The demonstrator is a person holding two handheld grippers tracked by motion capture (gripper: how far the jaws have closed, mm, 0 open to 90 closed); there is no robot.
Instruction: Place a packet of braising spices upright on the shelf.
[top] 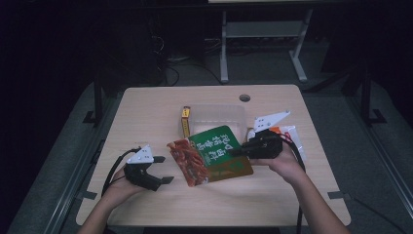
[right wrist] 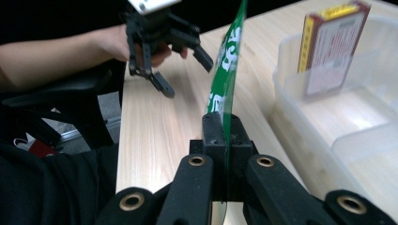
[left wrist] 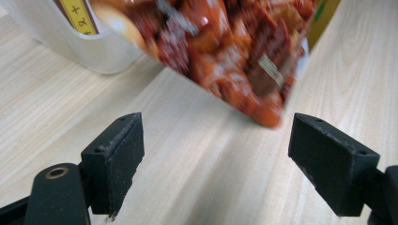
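Green-and-red foil, that food pouch point(top: 210, 155), and your right gripper point(top: 237, 152) has it pinched by one thin edge, above the middle of the table point(top: 146, 105), just in front of the clear tub point(top: 221, 116). It could slide free or swing (thin hold). Your left gripper point(top: 162, 169) waits wide open, holding nothing, near the front left corner.

Dim room, lit table point(top: 146, 105); pouch point(left wrist: 225, 47) motion-blurred in left gripper view
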